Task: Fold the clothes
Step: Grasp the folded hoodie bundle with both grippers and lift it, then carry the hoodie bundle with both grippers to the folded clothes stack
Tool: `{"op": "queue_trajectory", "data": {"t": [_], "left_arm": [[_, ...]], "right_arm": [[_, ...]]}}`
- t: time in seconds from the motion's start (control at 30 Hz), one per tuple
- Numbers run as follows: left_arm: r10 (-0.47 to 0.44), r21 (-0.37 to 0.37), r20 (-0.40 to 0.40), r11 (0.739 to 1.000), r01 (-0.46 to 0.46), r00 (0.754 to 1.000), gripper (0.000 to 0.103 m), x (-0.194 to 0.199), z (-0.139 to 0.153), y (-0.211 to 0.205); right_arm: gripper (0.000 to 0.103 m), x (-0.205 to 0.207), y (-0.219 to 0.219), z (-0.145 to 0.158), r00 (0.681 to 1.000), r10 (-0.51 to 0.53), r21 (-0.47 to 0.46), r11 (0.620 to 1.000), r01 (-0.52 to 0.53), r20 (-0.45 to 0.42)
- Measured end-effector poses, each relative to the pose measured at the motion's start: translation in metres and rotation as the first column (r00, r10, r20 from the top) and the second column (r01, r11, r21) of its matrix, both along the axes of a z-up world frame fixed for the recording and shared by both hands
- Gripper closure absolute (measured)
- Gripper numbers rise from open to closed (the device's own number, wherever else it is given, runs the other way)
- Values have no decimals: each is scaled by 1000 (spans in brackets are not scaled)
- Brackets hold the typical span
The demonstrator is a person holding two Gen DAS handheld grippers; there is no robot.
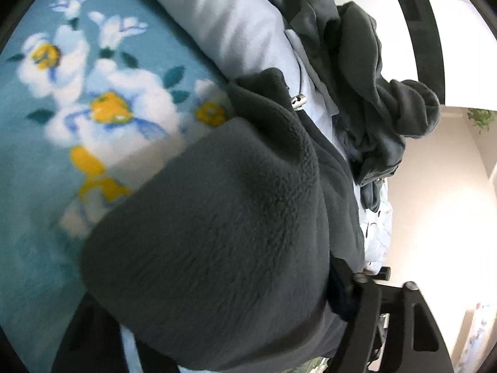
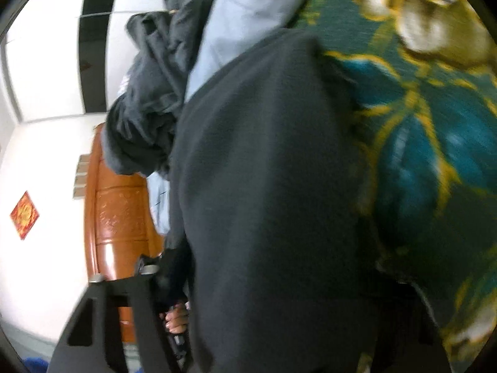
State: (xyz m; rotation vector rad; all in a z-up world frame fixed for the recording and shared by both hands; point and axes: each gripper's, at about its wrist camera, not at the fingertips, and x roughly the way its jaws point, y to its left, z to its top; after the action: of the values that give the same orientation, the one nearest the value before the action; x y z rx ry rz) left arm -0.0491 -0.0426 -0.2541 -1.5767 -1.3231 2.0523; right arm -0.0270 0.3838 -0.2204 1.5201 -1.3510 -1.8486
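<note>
A dark grey fleece garment [image 1: 223,217] fills the left wrist view and drapes over my left gripper [image 1: 338,298]. Only one black finger [image 1: 369,310] shows at the lower right, and the fleece is pinched against it. The same garment [image 2: 273,186] fills the right wrist view and covers my right gripper [image 2: 167,279]. One black finger [image 2: 136,304] shows at the lower left, with fleece caught beside it. A metal zipper pull [image 1: 298,101] hangs near the collar. The garment hangs lifted over the bed.
A teal floral blanket [image 1: 62,108] covers the bed; it also shows in the right wrist view [image 2: 435,124]. A light blue garment [image 1: 236,21] and crumpled dark grey clothes [image 1: 357,62] lie behind. A wooden headboard [image 2: 118,211] and white wall [image 2: 46,155] stand beyond.
</note>
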Motion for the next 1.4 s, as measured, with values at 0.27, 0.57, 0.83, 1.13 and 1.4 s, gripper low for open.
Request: {"op": "queue_trajectory", "data": {"t": [0.27,0.57,0.83,1.13,1.4], "left_arm": [[-55,-95,-70,994,49,996,50,4,66,7],[-66,-79,-197,996,51,978,50,62,137,-23],[29,-52,-259,998,-44,965,50,100,181,-110],[143,-97,-418,975,-201,897,50,125,277,-269],[250,-155,-450,923,-351,857,50,144,328,-435]], "right_arm": [[52,8,-8,47,1000,-2,57,998,4,-23],[52,51,-28,125,988,70,68,996,-61,-141],[52,46,-107,178,959,193,92,980,-178,-206],[52,4,-277,256,856,381,48,920,-389,-350],[52,-13,-457,299,731,532,38,818,-573,-427]]}}
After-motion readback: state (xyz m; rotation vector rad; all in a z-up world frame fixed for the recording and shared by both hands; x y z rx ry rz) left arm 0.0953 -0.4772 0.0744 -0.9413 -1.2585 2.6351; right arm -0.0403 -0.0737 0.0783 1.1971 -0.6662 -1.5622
